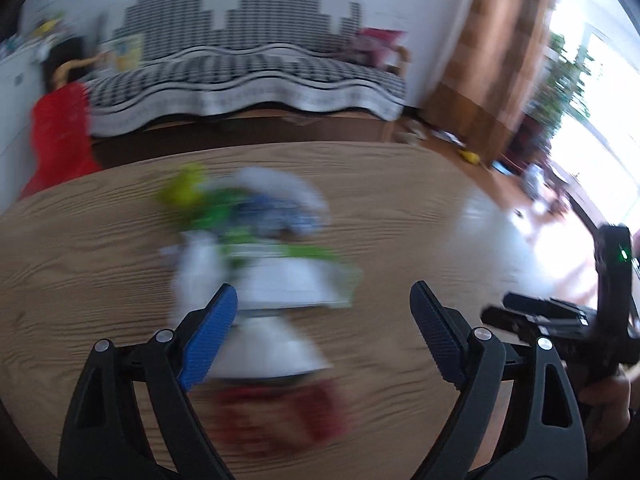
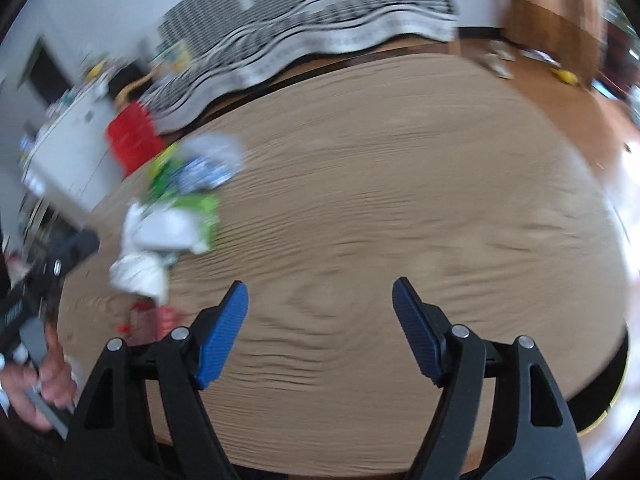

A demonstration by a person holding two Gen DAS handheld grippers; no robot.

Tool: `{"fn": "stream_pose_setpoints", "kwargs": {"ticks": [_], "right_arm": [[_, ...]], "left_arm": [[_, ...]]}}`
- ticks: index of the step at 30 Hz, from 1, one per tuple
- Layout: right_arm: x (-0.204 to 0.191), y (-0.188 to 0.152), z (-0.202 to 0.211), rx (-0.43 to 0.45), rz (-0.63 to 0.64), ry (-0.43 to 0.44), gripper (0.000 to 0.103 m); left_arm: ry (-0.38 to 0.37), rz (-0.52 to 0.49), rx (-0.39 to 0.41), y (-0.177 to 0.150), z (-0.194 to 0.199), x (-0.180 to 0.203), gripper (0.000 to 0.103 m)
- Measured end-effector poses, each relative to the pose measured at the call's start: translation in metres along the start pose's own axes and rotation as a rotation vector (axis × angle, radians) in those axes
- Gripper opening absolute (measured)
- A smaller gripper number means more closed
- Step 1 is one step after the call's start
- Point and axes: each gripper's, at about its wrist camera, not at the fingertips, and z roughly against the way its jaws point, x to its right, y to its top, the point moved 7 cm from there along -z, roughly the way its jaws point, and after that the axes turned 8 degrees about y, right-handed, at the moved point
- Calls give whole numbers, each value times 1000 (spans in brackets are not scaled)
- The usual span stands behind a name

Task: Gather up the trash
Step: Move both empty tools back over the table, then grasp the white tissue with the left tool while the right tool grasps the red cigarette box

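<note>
Both views heavily motion-blurred. Left gripper tilted down toward the wooden table, jaws spread wide, nothing between the pads. The trash pile lies on the table just ahead of it and toward its left finger, which overlaps the pile's white paper in the picture; contact cannot be told. The pile reads as white crumpled pieces, green and blue wrappers and a red item nearest the camera; detail lost to blur.

Right gripper also angled down, jaws spread, only bare tabletop between them. From here the trash pile sits well off to the left of the fingers, near the table's edge.

Left-wrist view only: the right tool's black body with a green light at the right edge, and a bright window beyond. Right-wrist view only: the person's left hand gripping its tool handle, lower left. Both show a red container beyond the table and a striped sofa.
</note>
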Motion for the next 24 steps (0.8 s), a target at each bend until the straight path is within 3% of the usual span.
{"fn": "stream_pose_setpoints", "kwargs": {"ticks": [4, 8, 14, 19, 22, 23, 24], "right_arm": [[-59, -12, -35, -63, 103, 28, 77], [-96, -29, -57, -116, 177, 47, 78], [-115, -51, -71, -171, 240, 48, 80], [-122, -53, -74, -180, 245, 55, 80], [-125, -53, -74, -183, 245, 66, 80], [-128, -52, -76, -183, 247, 70, 81], [-131, -52, -78, -185, 249, 72, 81]], "left_arm": [[78, 68, -25, -5, -8, -80, 87], [97, 96, -78, -15, -29, -114, 87], [75, -10, -116, -25, -71, -103, 87], [22, -31, -124, -28, -92, -90, 84], [-21, -24, -121, -27, -90, -85, 58], [-25, -25, -120, -26, -86, -83, 34], [-15, -31, -123, -24, -84, -83, 19]]}}
